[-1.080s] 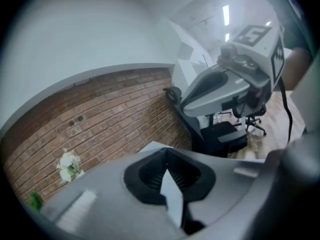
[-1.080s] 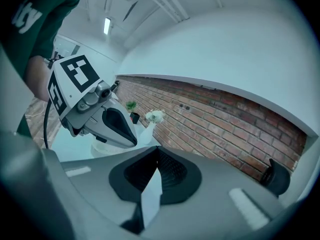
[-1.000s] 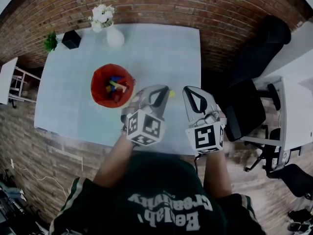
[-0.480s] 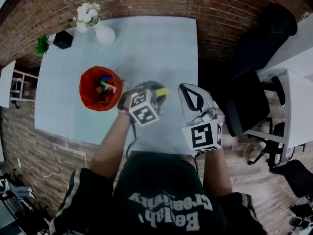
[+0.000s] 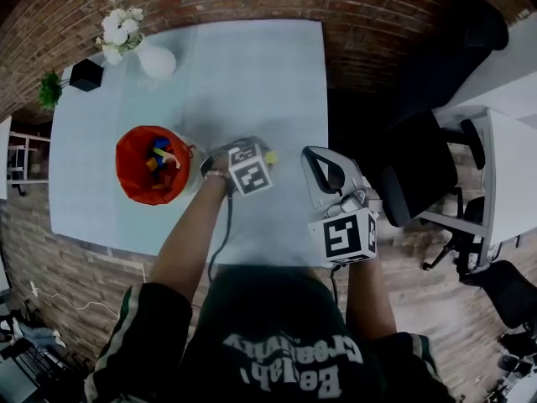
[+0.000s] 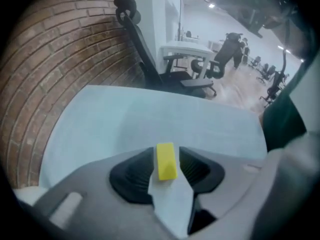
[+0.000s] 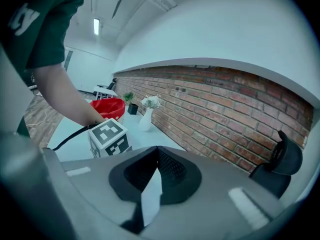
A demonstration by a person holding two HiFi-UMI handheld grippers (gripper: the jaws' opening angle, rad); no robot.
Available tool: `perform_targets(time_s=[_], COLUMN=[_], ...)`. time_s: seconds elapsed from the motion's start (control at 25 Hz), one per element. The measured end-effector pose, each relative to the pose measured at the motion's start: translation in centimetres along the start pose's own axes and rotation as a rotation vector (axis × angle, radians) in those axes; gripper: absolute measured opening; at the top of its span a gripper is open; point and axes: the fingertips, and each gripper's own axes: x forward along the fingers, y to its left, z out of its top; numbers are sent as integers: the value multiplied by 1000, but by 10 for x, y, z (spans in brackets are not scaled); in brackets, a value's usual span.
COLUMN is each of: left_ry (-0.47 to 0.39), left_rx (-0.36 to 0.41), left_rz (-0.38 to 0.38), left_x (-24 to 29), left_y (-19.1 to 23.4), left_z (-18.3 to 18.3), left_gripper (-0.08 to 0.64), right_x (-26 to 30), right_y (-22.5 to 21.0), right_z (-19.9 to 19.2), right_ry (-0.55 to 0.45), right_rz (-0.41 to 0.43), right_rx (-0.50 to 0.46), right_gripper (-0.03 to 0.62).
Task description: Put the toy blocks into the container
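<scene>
While newly apart, fingers (image 6: 131,176) astride block (image 6: 166,161)

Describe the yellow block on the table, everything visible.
The yellow block is a small, plain oblong with smooth faces, plastic by its look. It lies flat on the pale table, to the right of the red container in the head view. It sits between the jaws of the left gripper, which have just been opening; no pad visibly presses it.

Pale table (image 5: 252,65): red container (image 5: 130,177) near left edge, blocks (image 5: 159,153) inside; white flower vase (image 5: 155,60) and black plant pot (image 5: 84,74) at far left corner; yellow block (image 5: 270,156) mid-table, nearer the right edge.
</scene>
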Motion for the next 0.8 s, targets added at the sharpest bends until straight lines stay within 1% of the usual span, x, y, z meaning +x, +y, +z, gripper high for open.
perform_targets(time_s=[0.12,0.2,0.28,0.36,0.48,0.56,0.64,0.72,0.8], left_ry=[25,47,50,44,47,48,26,-24,-88], left_rx=[1,-20,-46,-57,-48,-29,-12,-8,-27], left_rz=[-28,-50,-65,-68,-59,-60,-46,0,48], left_x=[16,27,32,31,32,31,24,6,-20], left_y=[-3,-2,-1,0,-2,-6,-9,-6,-4], left_z=[-2,-9,-12,-11,-10,-11,-5,7,19], left_gripper=[163,171,169,137,135,135,135,135,135], right_x=[3,5,6,5,5,4,2,-1,-5], right_y=[0,1,3,4,7,8,7,4,3], right_z=[-3,-5,-7,-8,-7,-4,-3,-1,5], right_ry=[14,20,25,30,30,26,24,21,9], right_rz=[4,8,14,19,18,16,11,0,-8], right_rx=[0,-6,-13,-12,-7,-10,-14,-12,-15], right_gripper=[6,6,6,6,6,6,6,6,6])
